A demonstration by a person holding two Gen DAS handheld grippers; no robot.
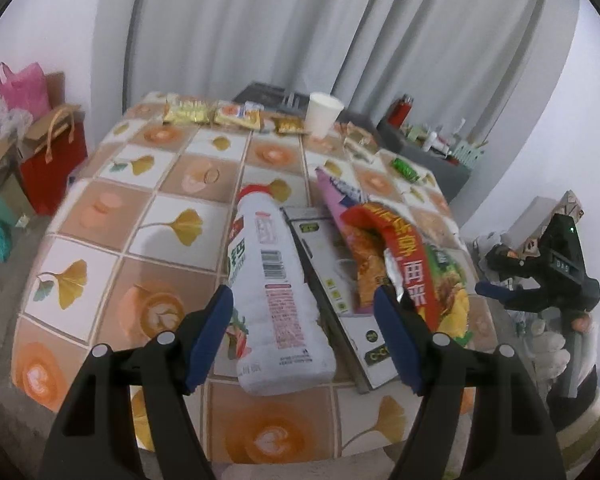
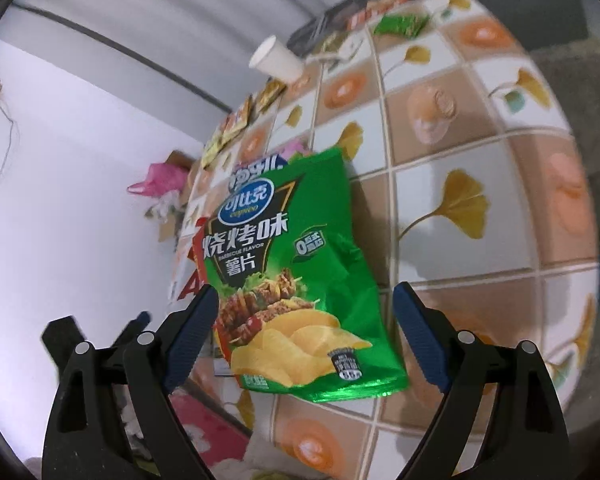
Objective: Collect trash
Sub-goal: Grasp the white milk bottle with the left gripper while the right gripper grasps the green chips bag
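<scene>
Left gripper point(image 1: 304, 322) spread around white drink bottle point(image 1: 278, 304), pads apart from it; right gripper point(image 2: 304, 332) spread (not pinching) over green barbecue chip bag point(image 2: 300, 272) on tiled tablecloth point(image 2: 460, 160).

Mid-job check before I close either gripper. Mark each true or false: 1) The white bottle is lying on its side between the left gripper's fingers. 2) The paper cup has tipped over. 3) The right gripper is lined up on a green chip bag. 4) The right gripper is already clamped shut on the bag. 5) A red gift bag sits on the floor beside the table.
1) True: the white bottle lies on its side between the open fingers of the left gripper.
2) False: the paper cup stands upright.
3) True: the green chip bag lies in front of the right gripper.
4) False: its jaws are open, pads clear of the bag.
5) True: the red gift bag is there.
</scene>
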